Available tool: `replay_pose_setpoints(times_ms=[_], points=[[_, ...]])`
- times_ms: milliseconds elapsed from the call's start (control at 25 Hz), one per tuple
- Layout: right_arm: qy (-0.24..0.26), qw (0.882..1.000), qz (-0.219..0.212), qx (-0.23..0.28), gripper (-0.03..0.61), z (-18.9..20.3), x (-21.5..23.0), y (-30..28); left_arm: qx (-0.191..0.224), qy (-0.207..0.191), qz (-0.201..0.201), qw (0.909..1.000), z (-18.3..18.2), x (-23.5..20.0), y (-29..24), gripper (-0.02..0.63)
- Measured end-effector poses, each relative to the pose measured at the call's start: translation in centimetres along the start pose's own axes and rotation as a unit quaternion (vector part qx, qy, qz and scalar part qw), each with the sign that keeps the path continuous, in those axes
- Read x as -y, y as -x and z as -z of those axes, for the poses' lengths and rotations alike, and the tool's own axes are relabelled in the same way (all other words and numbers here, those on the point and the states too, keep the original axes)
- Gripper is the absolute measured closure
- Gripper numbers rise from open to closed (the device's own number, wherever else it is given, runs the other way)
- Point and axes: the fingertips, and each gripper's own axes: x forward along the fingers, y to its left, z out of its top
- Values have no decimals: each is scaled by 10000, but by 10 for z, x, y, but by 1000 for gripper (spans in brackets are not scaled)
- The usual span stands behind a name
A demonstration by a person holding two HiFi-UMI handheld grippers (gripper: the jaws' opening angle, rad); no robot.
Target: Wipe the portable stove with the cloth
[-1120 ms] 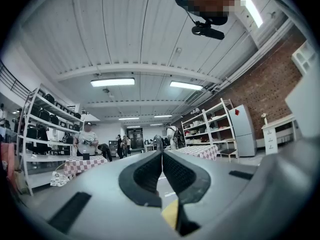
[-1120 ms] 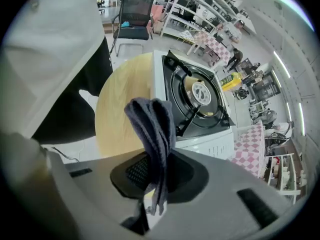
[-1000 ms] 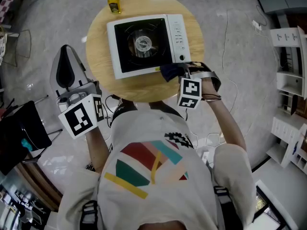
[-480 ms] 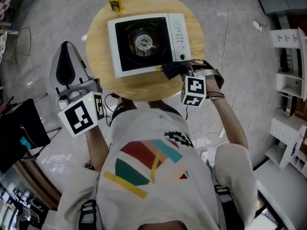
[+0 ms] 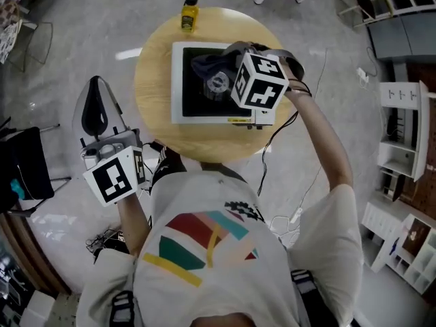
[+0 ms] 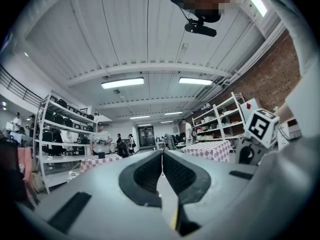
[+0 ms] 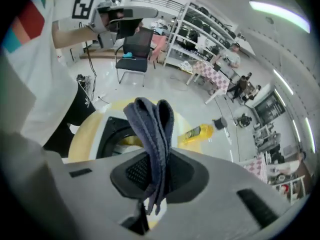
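Note:
The white portable stove [image 5: 178,87] with its black top stands on a round wooden table [image 5: 153,107]. My right gripper [image 5: 235,60] hangs over the burner area, shut on a dark blue cloth [image 5: 206,65] that drapes above the stove top. In the right gripper view the folded cloth [image 7: 151,129] sticks up from between the jaws, with the stove [image 7: 107,134] beyond it. My left gripper [image 5: 97,88] is held off the table at the lower left, aimed up into the room. Its jaws are shut with nothing between them, and the left gripper [image 6: 161,171] faces the ceiling and shelves.
A yellow bottle [image 5: 190,12] stands at the table's far edge, also the yellow bottle [image 7: 197,132] behind the cloth. A black chair [image 5: 20,169] stands at the left. Shelving [image 5: 402,128] lines the right. Cables [image 5: 279,216] trail on the floor near the table.
My right gripper has carried the cloth from the stove's near right corner up over the stove top. The head view has shifted. The left gripper has hardly moved.

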Motion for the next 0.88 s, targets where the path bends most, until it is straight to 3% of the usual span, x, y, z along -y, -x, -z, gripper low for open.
replay_pose_setpoints(times_ms=[160, 320, 520, 640, 880], points=[[590, 9980, -170, 127, 546, -54, 49, -26, -125, -64, -455, 9989, 4, -36, 14, 606], [627, 9948, -797, 87, 546, -82, 66, -68, -310, -103, -875, 9956, 16, -68, 27, 606], [520, 9886, -1365, -357, 546, -83, 69, -120, -431, -161, -1124, 9926, 24, -94, 43, 606], [568, 9855, -1460, -656, 546, -78, 69, -139, -517, -206, -1272, 9903, 31, -106, 49, 606], [427, 9816, -1706, -745, 546, -78, 60, -149, -595, -145, -1482, 9871, 38, -124, 59, 606]])
